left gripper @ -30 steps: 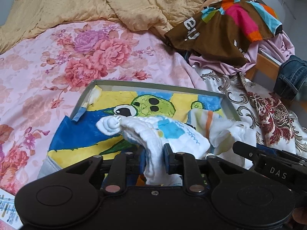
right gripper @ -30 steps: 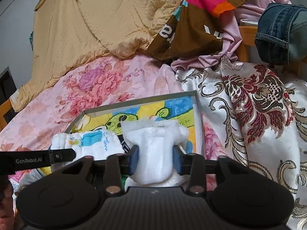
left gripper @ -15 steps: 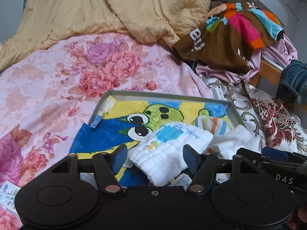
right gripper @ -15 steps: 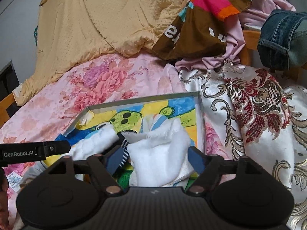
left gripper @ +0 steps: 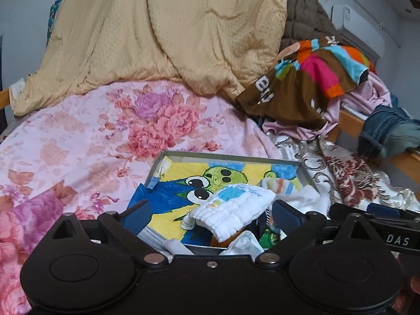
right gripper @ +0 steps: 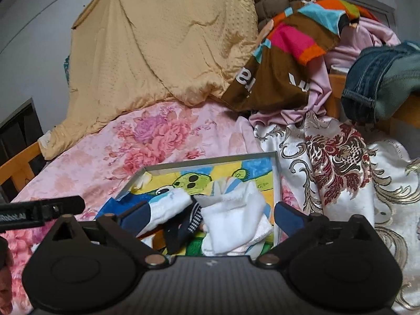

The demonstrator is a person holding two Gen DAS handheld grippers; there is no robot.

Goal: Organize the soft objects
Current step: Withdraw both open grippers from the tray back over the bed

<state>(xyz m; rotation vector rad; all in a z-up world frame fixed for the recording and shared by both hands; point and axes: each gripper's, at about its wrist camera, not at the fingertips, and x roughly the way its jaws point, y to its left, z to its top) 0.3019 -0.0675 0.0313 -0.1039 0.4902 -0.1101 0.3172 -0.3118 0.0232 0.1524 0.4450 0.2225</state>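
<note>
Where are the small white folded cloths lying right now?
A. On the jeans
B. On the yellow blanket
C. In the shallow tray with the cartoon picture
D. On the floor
C: the white folded cloths lie inside the tray, on its cartoon picture.

A bed under a pink floral bedspread (left gripper: 78, 141) carries a shallow grey tray with a cartoon-printed bottom (left gripper: 225, 155), a crumpled tan quilt (left gripper: 157, 34) and heaped clothes (left gripper: 315, 84)
</note>
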